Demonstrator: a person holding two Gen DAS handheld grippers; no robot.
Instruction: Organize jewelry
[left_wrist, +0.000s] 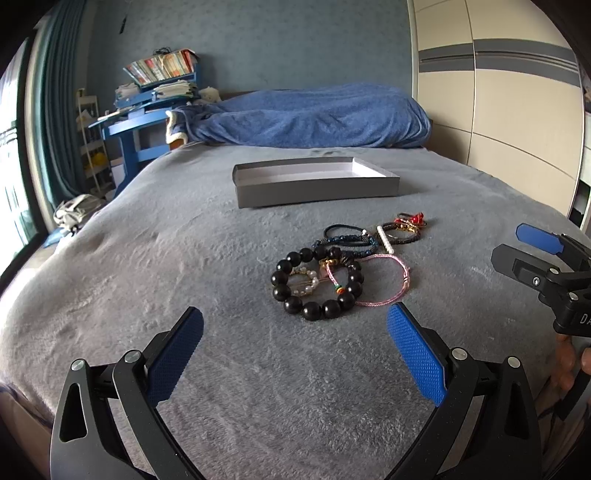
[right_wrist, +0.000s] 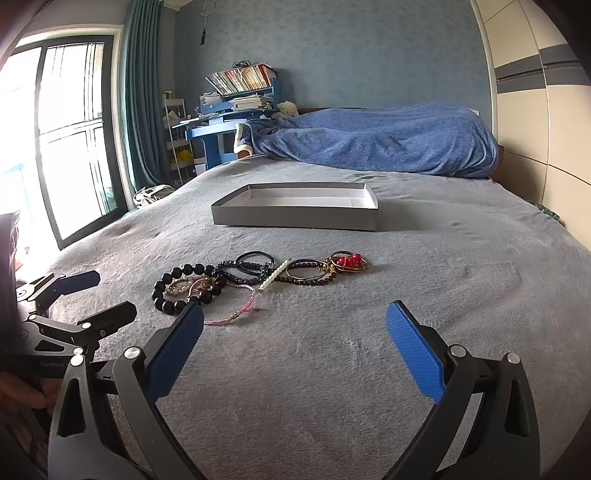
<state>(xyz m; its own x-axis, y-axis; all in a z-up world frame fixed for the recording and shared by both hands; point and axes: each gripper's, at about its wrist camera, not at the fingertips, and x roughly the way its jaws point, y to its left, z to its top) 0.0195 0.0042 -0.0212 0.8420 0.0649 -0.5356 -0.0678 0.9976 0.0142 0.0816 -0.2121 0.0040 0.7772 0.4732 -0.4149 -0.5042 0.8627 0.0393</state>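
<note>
A pile of jewelry lies on the grey bed cover: a black bead bracelet (left_wrist: 317, 284) (right_wrist: 184, 282), a pink cord bracelet (left_wrist: 384, 280) (right_wrist: 236, 310), a small pearl ring-shaped piece (left_wrist: 304, 281), a dark blue beaded bracelet (left_wrist: 347, 243) (right_wrist: 242, 269), a white pearl strand (left_wrist: 384, 240) (right_wrist: 275, 277), dark bangles (right_wrist: 308, 273) and a red bead piece (left_wrist: 412, 219) (right_wrist: 347, 261). An empty grey shallow box (left_wrist: 317, 188) (right_wrist: 295, 218) sits beyond them. My left gripper (left_wrist: 295, 325) is open just short of the black beads. My right gripper (right_wrist: 295, 325) is open, right of the pile.
A rumpled blue blanket (left_wrist: 314, 118) (right_wrist: 380, 140) lies at the head of the bed. A blue desk with books (left_wrist: 155, 92) (right_wrist: 236, 107) stands at the far left. A wardrobe (left_wrist: 498, 92) lines the right side. A window (right_wrist: 55, 129) is at the left.
</note>
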